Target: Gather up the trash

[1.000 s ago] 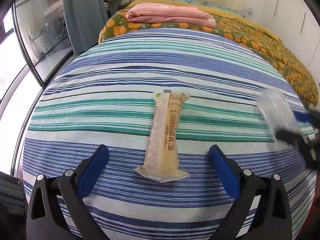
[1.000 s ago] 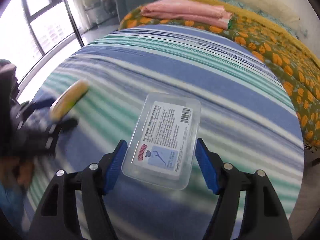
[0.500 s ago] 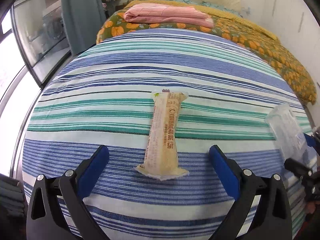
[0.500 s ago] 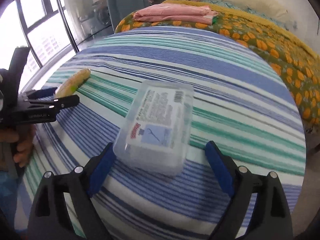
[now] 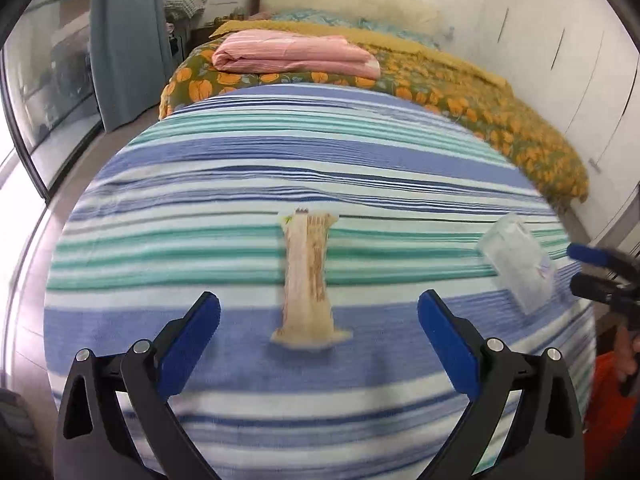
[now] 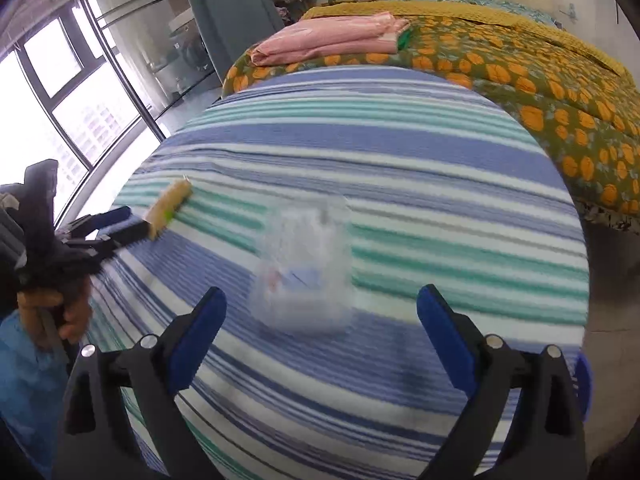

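Observation:
A long tan snack wrapper (image 5: 308,276) lies on the striped blanket (image 5: 240,168), just ahead of my open left gripper (image 5: 319,330). It also shows in the right wrist view (image 6: 168,206) at the left. A clear plastic box (image 6: 306,268) with a printed label lies on the blanket between and ahead of the fingers of my open right gripper (image 6: 322,322), not held. The box also shows at the right in the left wrist view (image 5: 518,264), next to the right gripper's fingers (image 5: 588,254).
A folded pink blanket (image 5: 296,54) lies on the orange-flowered bedspread (image 5: 500,112) beyond. A pillow (image 5: 352,4) is at the head. A grey curtain (image 5: 124,40) and windows (image 6: 60,92) are on the left; white cupboards (image 5: 560,60) on the right.
My right gripper opened and let go of the clear box, which now lies on the blanket. The left gripper stayed open in front of the wrapper, with slight motion.

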### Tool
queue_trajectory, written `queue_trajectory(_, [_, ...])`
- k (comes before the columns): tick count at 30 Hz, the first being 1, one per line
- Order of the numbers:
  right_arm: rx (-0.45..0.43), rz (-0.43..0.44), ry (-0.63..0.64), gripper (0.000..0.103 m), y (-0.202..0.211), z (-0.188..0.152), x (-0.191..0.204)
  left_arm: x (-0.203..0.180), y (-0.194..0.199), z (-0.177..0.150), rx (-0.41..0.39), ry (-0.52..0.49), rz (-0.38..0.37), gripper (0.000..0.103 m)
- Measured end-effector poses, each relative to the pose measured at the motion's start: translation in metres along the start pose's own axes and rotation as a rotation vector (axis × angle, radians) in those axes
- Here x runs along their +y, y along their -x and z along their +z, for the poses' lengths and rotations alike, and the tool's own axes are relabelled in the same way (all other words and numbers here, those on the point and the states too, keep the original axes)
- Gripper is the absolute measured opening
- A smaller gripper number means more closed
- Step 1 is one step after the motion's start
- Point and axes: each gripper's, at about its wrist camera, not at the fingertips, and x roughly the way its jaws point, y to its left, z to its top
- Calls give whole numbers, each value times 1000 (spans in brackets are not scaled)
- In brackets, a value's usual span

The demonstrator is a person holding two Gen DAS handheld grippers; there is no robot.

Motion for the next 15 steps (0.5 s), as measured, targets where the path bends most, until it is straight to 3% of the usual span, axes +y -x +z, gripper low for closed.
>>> queue_trajectory(2, [56, -37, 41, 94, -19, 13, 17, -4, -10, 9, 24, -18, 49, 97])
queue_trajectory(8, [169, -123, 92, 93, -66, 23, 32, -3, -34, 19, 123, -6, 79, 65])
queue_trajectory(9, [163, -124, 88, 82, -65, 22, 31, -4, -36, 18, 130, -15, 91, 59])
queue_trajectory(10, [153, -135, 81, 62, -63, 22, 29, -5, -36, 18, 129, -26, 109, 55])
queue_trajectory(14, [133, -96, 41, 61, -46, 15, 17, -10, -31, 15, 123, -40, 111, 23])
queue_trajectory(15, [120, -94, 50, 61, -39, 13, 15, -11, -30, 14, 123, -42, 114, 20])
